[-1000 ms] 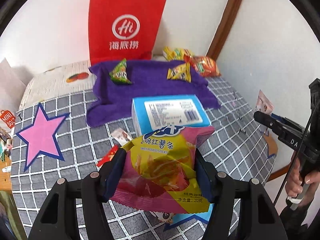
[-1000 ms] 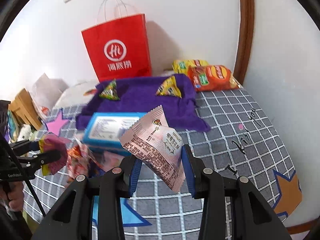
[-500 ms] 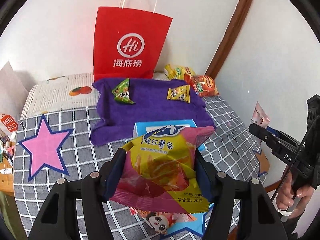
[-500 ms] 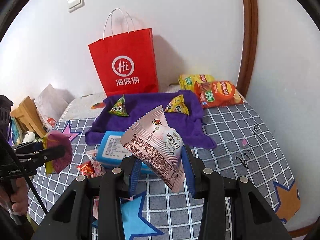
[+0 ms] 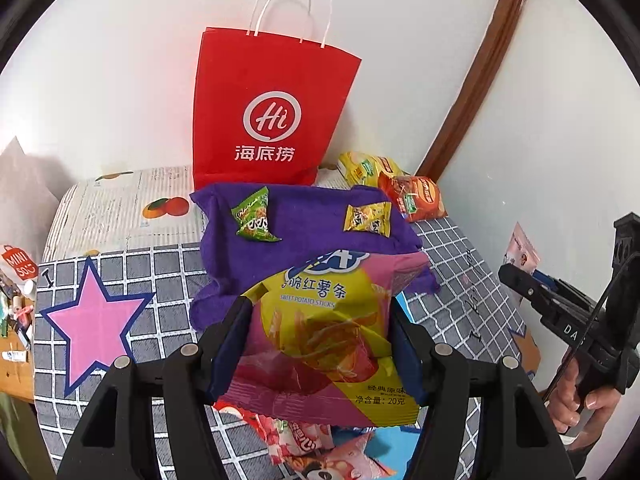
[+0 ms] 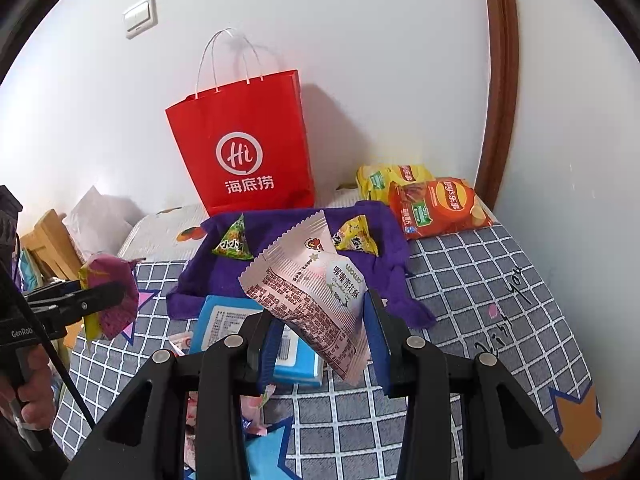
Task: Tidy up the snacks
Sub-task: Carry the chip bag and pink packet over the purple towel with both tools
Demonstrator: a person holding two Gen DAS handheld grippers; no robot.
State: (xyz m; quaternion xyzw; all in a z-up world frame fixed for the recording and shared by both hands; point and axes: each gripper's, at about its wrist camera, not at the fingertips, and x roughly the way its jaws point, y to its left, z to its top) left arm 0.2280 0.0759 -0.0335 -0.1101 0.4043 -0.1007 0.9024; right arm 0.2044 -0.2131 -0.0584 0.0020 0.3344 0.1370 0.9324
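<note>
Both lifted off gridded cloth since a second ago: left gripper [image 5: 320, 340] clamped on pink-yellow sweet potato stick bag [image 5: 332, 320], right gripper [image 6: 320, 340] pinched nearly shut on silvery-pink sachet [image 6: 312, 288], ready for far red paper bag [image 6: 244, 148].

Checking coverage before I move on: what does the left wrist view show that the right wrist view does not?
Only the left wrist view shows the pink star and the sweet potato sticks packet's printed front. Only the right wrist view shows the wall switch and blue box. Both share the red bag, purple cloth, and orange chip bag.
</note>
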